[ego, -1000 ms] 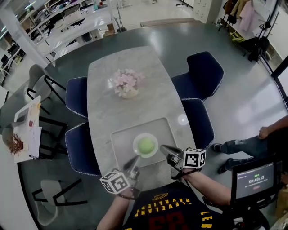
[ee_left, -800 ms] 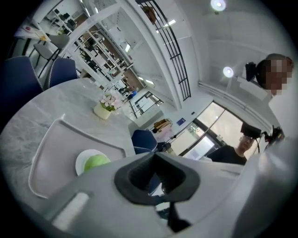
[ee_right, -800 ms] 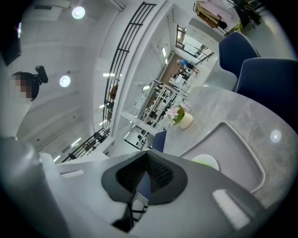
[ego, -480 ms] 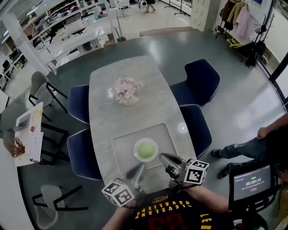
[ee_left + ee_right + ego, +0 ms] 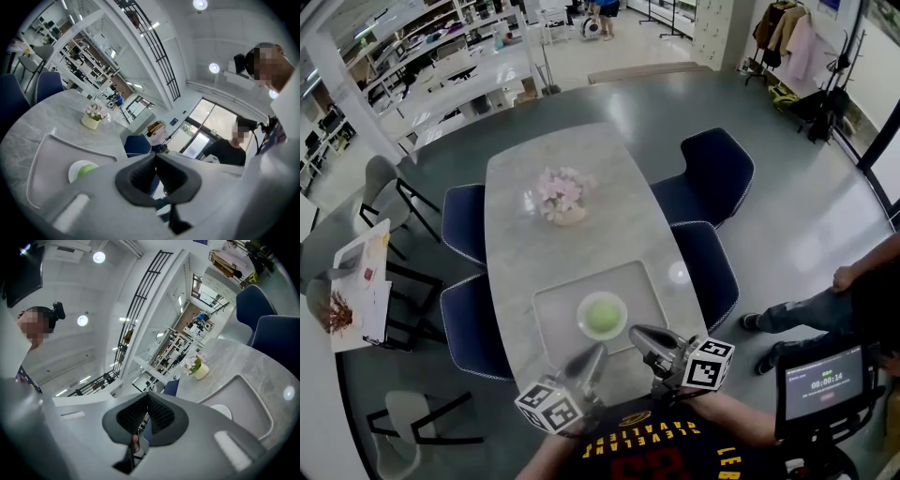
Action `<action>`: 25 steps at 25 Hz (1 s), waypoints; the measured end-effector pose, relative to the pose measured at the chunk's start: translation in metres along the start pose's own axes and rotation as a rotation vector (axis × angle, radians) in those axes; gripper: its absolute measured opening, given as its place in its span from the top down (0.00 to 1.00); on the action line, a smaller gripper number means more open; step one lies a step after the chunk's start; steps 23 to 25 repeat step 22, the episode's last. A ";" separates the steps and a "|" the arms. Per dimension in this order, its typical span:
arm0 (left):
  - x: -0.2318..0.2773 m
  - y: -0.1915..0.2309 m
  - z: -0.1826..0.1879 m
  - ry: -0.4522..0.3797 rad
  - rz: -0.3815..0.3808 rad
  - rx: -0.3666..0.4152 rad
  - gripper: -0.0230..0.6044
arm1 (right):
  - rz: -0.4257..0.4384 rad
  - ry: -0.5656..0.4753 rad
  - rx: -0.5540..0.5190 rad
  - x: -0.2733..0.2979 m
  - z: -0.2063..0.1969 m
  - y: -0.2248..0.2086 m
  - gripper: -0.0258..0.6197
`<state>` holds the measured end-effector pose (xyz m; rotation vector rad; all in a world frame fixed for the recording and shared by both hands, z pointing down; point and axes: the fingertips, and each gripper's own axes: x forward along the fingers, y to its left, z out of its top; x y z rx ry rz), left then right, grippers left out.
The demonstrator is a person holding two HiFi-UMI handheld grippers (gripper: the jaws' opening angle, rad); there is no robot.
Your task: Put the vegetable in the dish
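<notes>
A round green vegetable (image 5: 603, 317) lies in a small white dish (image 5: 588, 327) on a grey tray (image 5: 553, 309) at the near end of the marble table. My left gripper (image 5: 592, 355) hovers just in front of the tray's near edge, shut and empty. To the dish's right, near the tray's corner, my right gripper (image 5: 637, 332) is also shut and empty. In the left gripper view the vegetable (image 5: 87, 168) shows in the dish (image 5: 74, 171) beyond the shut left gripper (image 5: 155, 157). The right gripper view has the shut right gripper (image 5: 147, 397) and part of the dish (image 5: 221, 411).
A vase of pink flowers (image 5: 562, 196) stands mid-table. Blue chairs (image 5: 703, 168) line both long sides. A person's arm and legs (image 5: 825, 298) are at the right beside a tablet screen (image 5: 827, 377). A side table with papers (image 5: 358, 281) stands left.
Both grippers have drawn back a little from the dish toward the body and stayed shut. The vegetable stays in the dish.
</notes>
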<state>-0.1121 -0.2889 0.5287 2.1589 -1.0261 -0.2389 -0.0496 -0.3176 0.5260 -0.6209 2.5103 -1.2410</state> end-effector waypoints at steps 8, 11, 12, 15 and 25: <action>-0.019 -0.017 0.000 0.001 0.000 0.003 0.96 | 0.002 0.008 0.002 -0.006 -0.009 0.024 0.95; -0.019 -0.017 -0.001 0.002 0.003 0.003 0.96 | 0.004 0.009 0.001 -0.006 -0.009 0.023 0.95; -0.020 -0.017 -0.001 0.002 0.005 0.002 0.96 | 0.006 0.009 0.001 -0.005 -0.010 0.024 0.95; -0.016 -0.012 -0.002 0.001 0.007 0.004 0.96 | 0.008 0.011 -0.003 -0.003 -0.009 0.018 0.95; -0.026 -0.019 -0.004 0.005 0.008 0.007 0.96 | 0.006 0.011 -0.004 -0.007 -0.014 0.029 0.95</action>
